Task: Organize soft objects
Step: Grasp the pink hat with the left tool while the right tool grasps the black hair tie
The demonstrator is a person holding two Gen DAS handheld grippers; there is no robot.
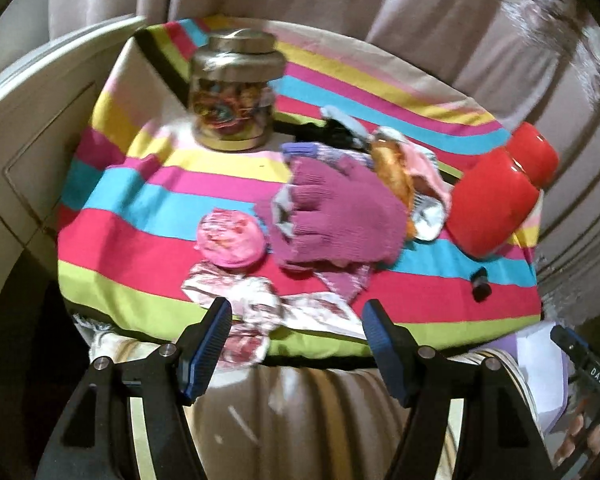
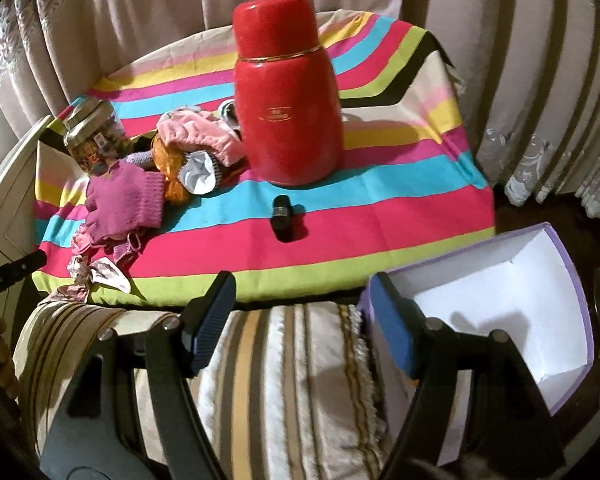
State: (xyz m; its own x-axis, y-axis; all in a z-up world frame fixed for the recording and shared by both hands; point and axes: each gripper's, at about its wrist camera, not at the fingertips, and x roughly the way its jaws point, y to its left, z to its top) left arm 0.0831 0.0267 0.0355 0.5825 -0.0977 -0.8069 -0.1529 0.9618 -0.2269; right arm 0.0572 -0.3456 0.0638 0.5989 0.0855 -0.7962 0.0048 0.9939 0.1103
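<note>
1. A home room: pale pleated curtains (image 2: 112,20) with lace trim hang behind the table.
2. A bright striped cloth (image 2: 380,208) covers it, bearing a red thermos (image 2: 288,120) and a lidded jar (image 1: 232,96).

You can see one red flask (image 2: 288,108), one glass jar (image 1: 232,96), one purple glove (image 1: 340,216), one pink ball (image 1: 230,238), one small black tube (image 2: 283,216) and one open box (image 2: 504,312).

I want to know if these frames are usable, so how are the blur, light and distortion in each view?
Left wrist view: motion blur smears the glove and jar; fisheye bends the cloth edges; corners dark. Right wrist view: sharper, slight softness; glare on the flask, which casts a hard shadow to its right; box interior bright, near washed out.
</note>
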